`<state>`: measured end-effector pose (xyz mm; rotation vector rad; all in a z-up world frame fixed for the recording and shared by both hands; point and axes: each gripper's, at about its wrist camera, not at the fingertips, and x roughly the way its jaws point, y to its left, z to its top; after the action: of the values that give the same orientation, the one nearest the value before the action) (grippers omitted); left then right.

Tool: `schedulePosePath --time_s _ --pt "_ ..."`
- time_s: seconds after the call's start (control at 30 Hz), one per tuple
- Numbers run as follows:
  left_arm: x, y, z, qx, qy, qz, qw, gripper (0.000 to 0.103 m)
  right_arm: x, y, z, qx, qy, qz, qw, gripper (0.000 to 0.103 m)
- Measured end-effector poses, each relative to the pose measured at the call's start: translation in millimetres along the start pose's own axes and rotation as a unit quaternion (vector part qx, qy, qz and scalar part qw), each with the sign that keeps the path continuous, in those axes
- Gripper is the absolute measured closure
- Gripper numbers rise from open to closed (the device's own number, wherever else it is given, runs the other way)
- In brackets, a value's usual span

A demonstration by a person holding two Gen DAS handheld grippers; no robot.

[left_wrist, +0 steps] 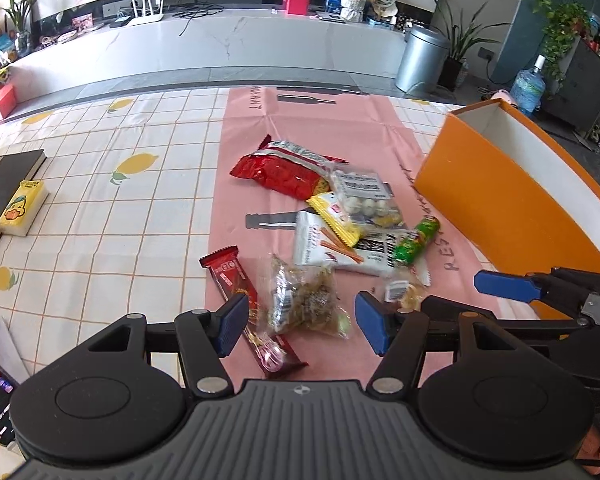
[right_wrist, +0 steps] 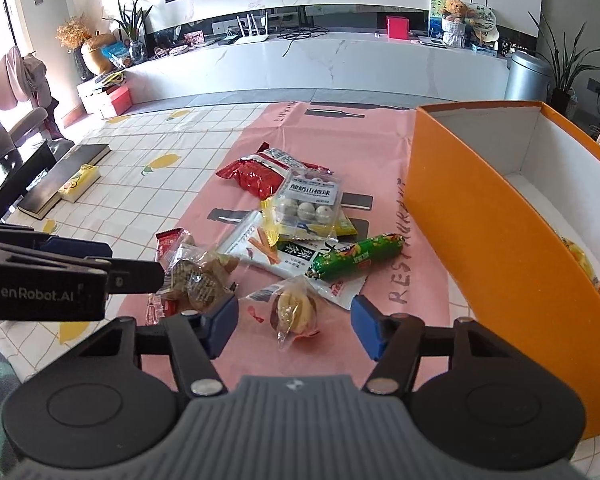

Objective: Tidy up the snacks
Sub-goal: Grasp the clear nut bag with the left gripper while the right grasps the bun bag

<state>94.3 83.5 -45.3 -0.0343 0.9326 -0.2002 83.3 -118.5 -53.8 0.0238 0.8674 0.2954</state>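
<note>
1. The left gripper (left_wrist: 300, 322) hung with its jaws apart over a clear packet of brownish snacks (left_wrist: 305, 300). The packet lay between the blue pads without either pad pressing on it, so nothing was grasped there.
2. The right gripper (right_wrist: 294, 326) also stood released, its pads on either side of a small clear-wrapped pastry (right_wrist: 290, 312) on the pink mat (right_wrist: 352, 140), not touching it. Straddling one item each looked like a way to lift two at once.
3. The remaining snacks lay heaped mid-mat: a red bag (left_wrist: 278, 168), a pack of white balls (right_wrist: 310, 200), a white stick-snack packet (left_wrist: 324, 244), a green sausage (right_wrist: 356, 256) and a red bar (left_wrist: 230, 276).
4. The orange box (right_wrist: 496, 248) stood open just right of the heap, probably so each snack needed only a short carry. A few packets already lay inside it, so sorting seemed partly done.
</note>
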Motion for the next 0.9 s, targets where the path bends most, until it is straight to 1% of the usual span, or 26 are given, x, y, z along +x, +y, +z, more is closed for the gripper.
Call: schedulePosePath --time_s 0.2,0.4,0.47,0.53,0.6,0.67,0.73,0.83,0.9 --pt "23.1 9.4 2.7 -0.018 0.001 -0.005 0.9998 0.031 26.5 -1.8 2.4 0.006 0.016 0.009 1.0 0.047" --pt "42.9 11.9 2.8 -0.025 0.01 -0.005 0.9996 0.03 40.8 -3.8 1.9 0.008 0.024 0.024 0.999 0.048" --pt "47.7 13.6 2.3 -0.029 0.014 -0.015 0.9994 0.03 44.5 -4.3 0.8 0.007 0.029 0.023 0.999 0.049" --pt "51.3 14.4 1.7 -0.034 0.016 -0.024 0.999 0.03 48.3 -5.7 -1.5 0.01 0.037 0.022 0.999 0.054" --pt "54.5 14.0 1.4 -0.037 0.021 -0.03 0.9986 0.03 51.1 -8.1 -3.2 0.019 0.043 0.029 0.998 0.058" --pt "57.7 12.1 0.6 -0.034 0.026 -0.029 0.9987 0.032 51.9 -9.3 -4.7 0.023 0.04 0.032 0.998 0.058" --pt "59.5 10.2 -0.8 -0.029 0.026 -0.031 0.9988 0.038 52.5 -8.8 -4.7 0.019 0.038 0.033 0.999 0.058" --pt "60.6 7.8 -1.5 -0.024 0.024 -0.033 0.9989 0.044 54.0 -7.7 -5.6 0.016 0.035 0.038 0.999 0.059" --pt "60.6 6.9 -1.8 -0.023 0.024 -0.033 0.9989 0.046 53.8 -6.4 -6.5 0.013 0.033 0.04 0.999 0.06"
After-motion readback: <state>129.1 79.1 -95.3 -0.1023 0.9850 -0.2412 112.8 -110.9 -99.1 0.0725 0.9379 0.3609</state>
